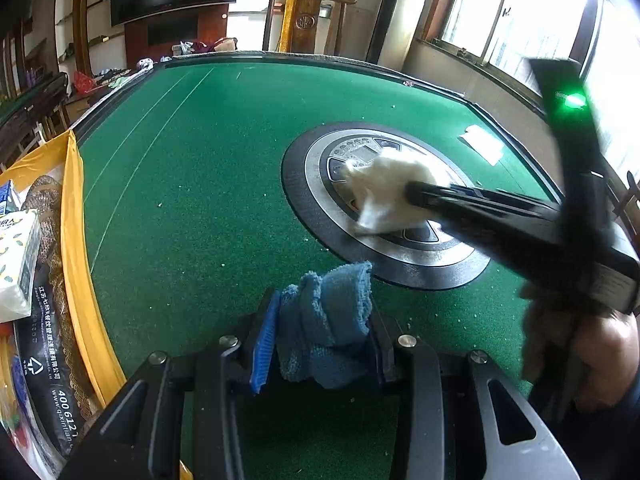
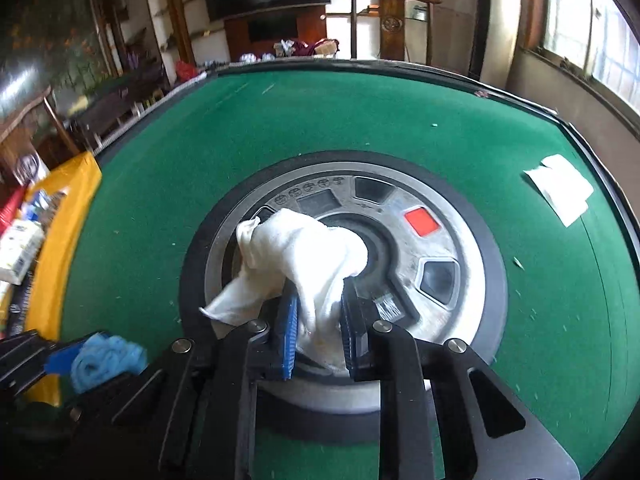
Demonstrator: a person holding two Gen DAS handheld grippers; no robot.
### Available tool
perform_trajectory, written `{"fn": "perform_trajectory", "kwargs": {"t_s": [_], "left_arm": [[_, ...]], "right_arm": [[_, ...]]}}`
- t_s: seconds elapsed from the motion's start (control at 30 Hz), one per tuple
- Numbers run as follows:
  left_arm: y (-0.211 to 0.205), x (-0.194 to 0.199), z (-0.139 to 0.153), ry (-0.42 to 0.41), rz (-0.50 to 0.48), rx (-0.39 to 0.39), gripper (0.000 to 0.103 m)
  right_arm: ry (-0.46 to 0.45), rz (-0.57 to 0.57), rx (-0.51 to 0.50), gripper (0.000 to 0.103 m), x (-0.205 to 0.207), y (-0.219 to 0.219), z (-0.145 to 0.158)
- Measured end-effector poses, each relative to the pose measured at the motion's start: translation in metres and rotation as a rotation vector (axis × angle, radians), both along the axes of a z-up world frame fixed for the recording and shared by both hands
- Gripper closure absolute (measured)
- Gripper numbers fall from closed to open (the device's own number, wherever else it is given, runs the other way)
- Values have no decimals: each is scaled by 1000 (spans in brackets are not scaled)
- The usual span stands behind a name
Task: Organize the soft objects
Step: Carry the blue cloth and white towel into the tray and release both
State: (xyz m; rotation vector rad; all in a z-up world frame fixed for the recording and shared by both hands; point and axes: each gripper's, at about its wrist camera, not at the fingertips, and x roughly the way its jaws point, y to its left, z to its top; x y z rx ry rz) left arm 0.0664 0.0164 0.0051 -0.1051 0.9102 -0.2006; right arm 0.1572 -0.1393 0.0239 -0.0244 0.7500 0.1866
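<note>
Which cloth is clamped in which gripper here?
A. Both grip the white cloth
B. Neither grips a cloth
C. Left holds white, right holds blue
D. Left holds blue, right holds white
D: the left gripper pinches the blue cloth, while the right gripper is shut on the white cloth over the round centre panel.

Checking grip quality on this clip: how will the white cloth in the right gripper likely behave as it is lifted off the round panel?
The white cloth looks floppy: it bunches between the right gripper pads and a loose corner droops to one side. It is probably light, unlikely to slip, but the tail may drag over the round panel.
</note>
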Motion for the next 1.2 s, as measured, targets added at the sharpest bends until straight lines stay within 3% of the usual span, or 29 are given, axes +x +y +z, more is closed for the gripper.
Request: {"fn": "perform_trajectory", "kwargs": {"t_s": [0.23,0.67,1.03,1.2], "left_arm": [[0,-4,3,-21,-13,-3,65],[11,-16,29,-130,18,-13,65],[53,-26,65,-245,130,-53,65],[86,-34,84,-321,218,-82,65]], "right_arm": [[-41,-19,157,85,-38,-28,17],[-134,64,214,85,-61,-10,38],[-174,190,273,85,-88,32,48],[-175,304,284,85,-110,77,46]]}}
